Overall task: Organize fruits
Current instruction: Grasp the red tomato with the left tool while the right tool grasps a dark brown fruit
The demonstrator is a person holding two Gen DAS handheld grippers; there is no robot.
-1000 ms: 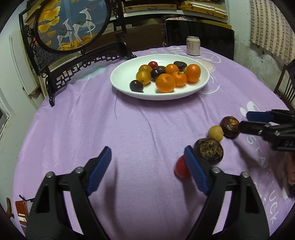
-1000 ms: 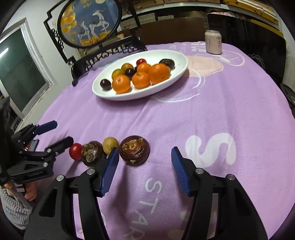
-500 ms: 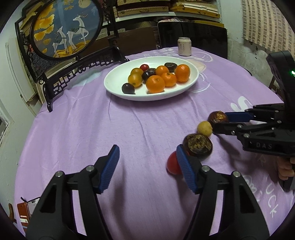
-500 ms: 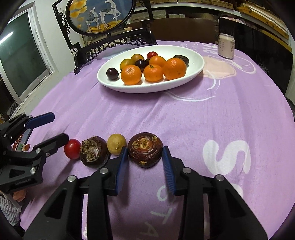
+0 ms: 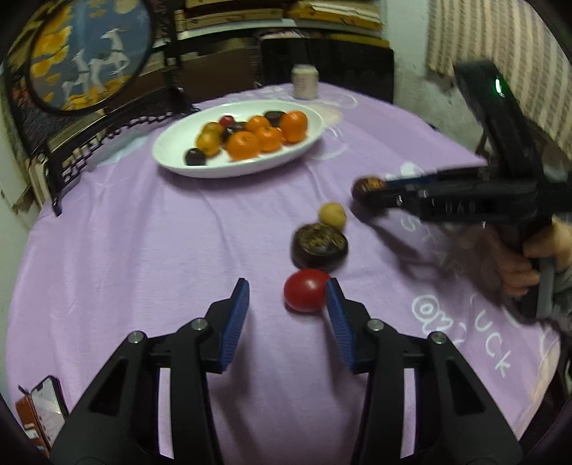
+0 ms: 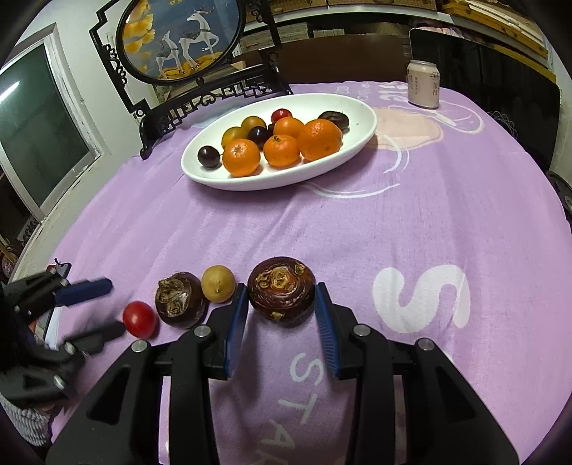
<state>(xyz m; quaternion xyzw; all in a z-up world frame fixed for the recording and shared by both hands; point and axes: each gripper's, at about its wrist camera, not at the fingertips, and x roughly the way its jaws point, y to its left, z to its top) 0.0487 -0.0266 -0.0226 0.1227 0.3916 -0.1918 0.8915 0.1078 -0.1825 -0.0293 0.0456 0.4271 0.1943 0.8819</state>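
A white oval plate (image 6: 361, 139) at the back holds oranges, dark plums and small tomatoes; it also shows in the left wrist view (image 5: 168, 157). A row of loose fruit lies on the purple cloth. My right gripper (image 6: 280, 304) is shut on a big dark brown fruit (image 6: 281, 291), seen lifted in the left wrist view (image 5: 368, 187). Left of it lie a yellow fruit (image 6: 218, 288), a second dark fruit (image 6: 180, 304) and a red tomato (image 6: 139, 319). My left gripper (image 5: 286, 304) is open, its right pad beside the red tomato (image 5: 305, 295).
A pale drink can (image 6: 423, 84) stands behind the plate. A black carved stand with a round deer picture (image 6: 178, 32) sits at the back left. A phone (image 5: 46, 404) lies at the near left table edge. Dark chairs stand behind the table.
My right gripper closed on the big dark fruit and raised it slightly. My left gripper narrowed and moved forward, so the red tomato now sits just inside its right pad.
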